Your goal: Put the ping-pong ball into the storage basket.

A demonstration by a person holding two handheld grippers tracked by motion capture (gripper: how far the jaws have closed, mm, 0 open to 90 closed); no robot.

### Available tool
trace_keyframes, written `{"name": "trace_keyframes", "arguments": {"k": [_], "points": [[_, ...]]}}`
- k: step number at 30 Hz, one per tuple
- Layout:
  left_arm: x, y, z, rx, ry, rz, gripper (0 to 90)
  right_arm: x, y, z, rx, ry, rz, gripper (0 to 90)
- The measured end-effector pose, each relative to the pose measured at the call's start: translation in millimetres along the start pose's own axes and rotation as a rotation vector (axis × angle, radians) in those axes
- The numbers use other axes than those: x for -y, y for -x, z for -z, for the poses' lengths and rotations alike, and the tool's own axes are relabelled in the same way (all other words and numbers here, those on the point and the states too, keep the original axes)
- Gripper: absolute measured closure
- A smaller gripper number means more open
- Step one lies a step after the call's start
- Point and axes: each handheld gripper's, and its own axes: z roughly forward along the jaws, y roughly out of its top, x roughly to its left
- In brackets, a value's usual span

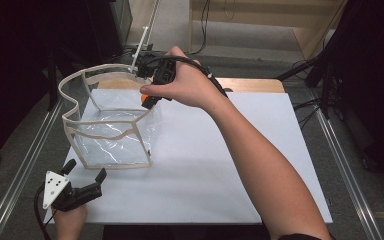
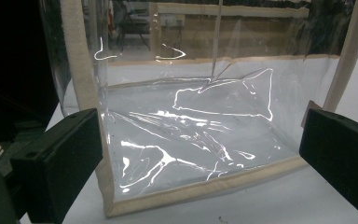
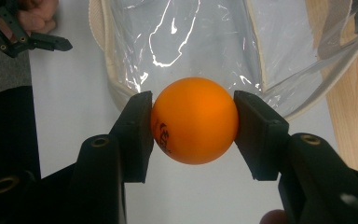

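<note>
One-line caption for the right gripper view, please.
Right tongs clamp an orange ball above the white table, at the rim of a clear bag.

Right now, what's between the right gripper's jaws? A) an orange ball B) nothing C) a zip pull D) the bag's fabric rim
A: in the right gripper view both pads of the right gripper press on the orange ball, held just above the rim of the clear bag.
</note>
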Motion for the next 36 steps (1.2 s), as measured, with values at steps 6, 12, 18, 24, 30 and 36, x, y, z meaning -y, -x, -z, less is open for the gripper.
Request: {"name": "trace_keyframes", "arguments": {"k": [6, 12, 18, 24, 30, 36], "points": [[0.0, 0.0, 0.0, 0.000, 0.000, 0.000, 0.0, -3.2, -0.4, -1.0, -0.001, 0.002, 0.004, 48.1], [0.0, -0.1, -0.1, 0.000, 0.000, 0.000, 0.0, -5.7, 0.3, -4.2, -0.003, -0.001, 0.008, 48.1], [0.0, -0.1, -0.1, 0.001, 0.001, 0.001, 0.0, -8.9, 0.3, -6.6, -0.007, -0.006, 0.011, 48.1], [0.0, -0.1, -0.1, 0.001, 0.002, 0.001, 0.0, -11.3, -0.4, -8.4, -0.010, -0.003, 0.014, 48.1], [0.0, 0.0, -0.1, 0.001, 0.002, -0.001, 0.0, -12.6, -0.6, -10.4, -0.011, -0.004, 0.010, 48.1], [0.0, 0.0, -0.1, 0.001, 0.001, -0.002, 0.0, -13.5, -0.2, -13.8, -0.012, -0.005, 0.012, 48.1]]}}
